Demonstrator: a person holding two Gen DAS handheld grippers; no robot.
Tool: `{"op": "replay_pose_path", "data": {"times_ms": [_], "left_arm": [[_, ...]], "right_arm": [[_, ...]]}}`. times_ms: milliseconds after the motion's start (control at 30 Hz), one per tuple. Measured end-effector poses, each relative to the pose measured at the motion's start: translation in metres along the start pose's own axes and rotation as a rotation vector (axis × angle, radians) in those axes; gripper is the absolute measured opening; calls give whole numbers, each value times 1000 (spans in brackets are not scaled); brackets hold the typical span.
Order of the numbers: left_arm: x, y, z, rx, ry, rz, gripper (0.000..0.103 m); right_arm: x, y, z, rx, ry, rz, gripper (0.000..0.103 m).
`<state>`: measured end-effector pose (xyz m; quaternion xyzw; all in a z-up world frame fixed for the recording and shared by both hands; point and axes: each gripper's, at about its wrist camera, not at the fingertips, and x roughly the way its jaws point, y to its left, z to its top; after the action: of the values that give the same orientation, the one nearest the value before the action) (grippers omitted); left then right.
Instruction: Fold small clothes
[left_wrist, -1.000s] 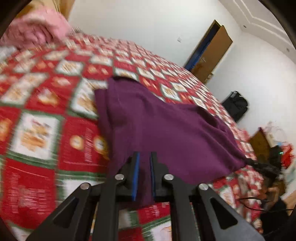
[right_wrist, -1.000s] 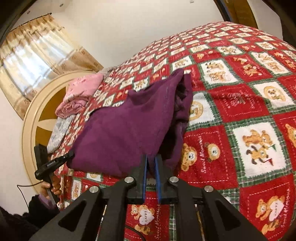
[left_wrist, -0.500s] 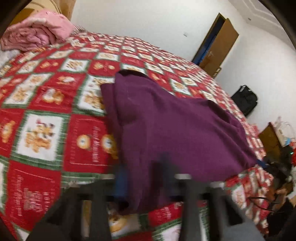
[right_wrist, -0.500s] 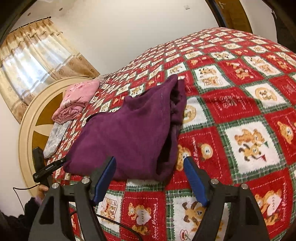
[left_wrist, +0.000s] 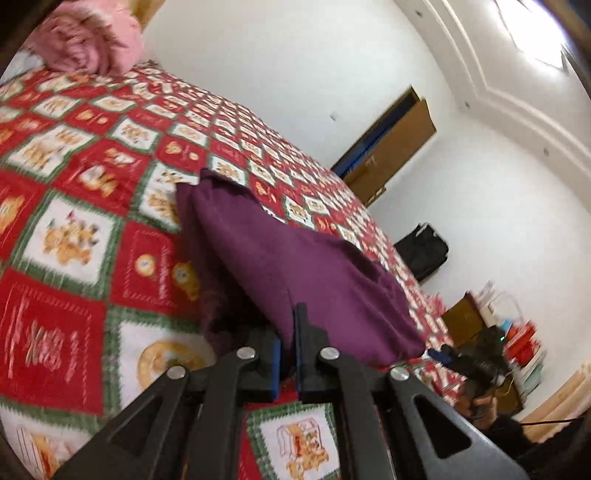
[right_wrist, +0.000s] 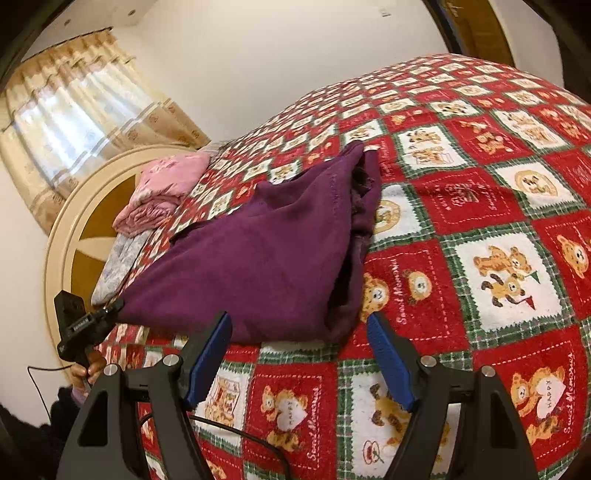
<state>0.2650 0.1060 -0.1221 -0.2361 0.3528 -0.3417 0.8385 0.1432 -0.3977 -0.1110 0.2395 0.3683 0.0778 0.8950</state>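
A purple garment (left_wrist: 295, 266) lies folded over on the red teddy-bear bedspread (left_wrist: 74, 229). My left gripper (left_wrist: 288, 328) is shut on the garment's near corner and holds that corner slightly raised. In the right wrist view the same garment (right_wrist: 266, 258) lies in a wedge shape, its left corner pinched by the left gripper (right_wrist: 114, 306). My right gripper (right_wrist: 299, 332) is open and empty, just in front of the garment's near edge, not touching it.
A pink folded stack (right_wrist: 162, 192) and a grey cloth (right_wrist: 118, 266) lie by the round headboard (right_wrist: 74, 221). A curtained window (right_wrist: 74, 110) is behind. A wooden door (left_wrist: 391, 147), black bag (left_wrist: 421, 251) and clutter (left_wrist: 509, 339) stand beside the bed.
My right gripper let go of the garment, opened and pulled back. My left gripper opened briefly, then shut again on the garment's corner and lifted it.
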Motion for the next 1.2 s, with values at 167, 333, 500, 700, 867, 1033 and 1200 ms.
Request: {"op": "replay_pose_path", "data": {"times_ms": [167, 333, 500, 700, 867, 1033, 1200], "left_arm": [[10, 15, -19, -36, 42, 63, 5], [15, 15, -21, 4, 79, 118, 5], [1, 20, -20, 37, 73, 141, 5], [-21, 52, -20, -51, 86, 256, 4], [-18, 20, 10, 70, 90, 270, 4], [41, -20, 52, 139, 95, 224, 4], [113, -27, 54, 100, 181, 256, 4]], "right_arm": [[25, -8, 6, 25, 29, -27, 76], [54, -2, 1, -15, 169, -21, 8], [42, 3, -5, -131, 262, -97, 8], [21, -1, 8, -116, 218, -21, 10], [-14, -7, 57, -54, -8, -32, 11], [37, 37, 113, -269, 31, -120, 11], [118, 42, 150, -358, 176, -226, 11]]}}
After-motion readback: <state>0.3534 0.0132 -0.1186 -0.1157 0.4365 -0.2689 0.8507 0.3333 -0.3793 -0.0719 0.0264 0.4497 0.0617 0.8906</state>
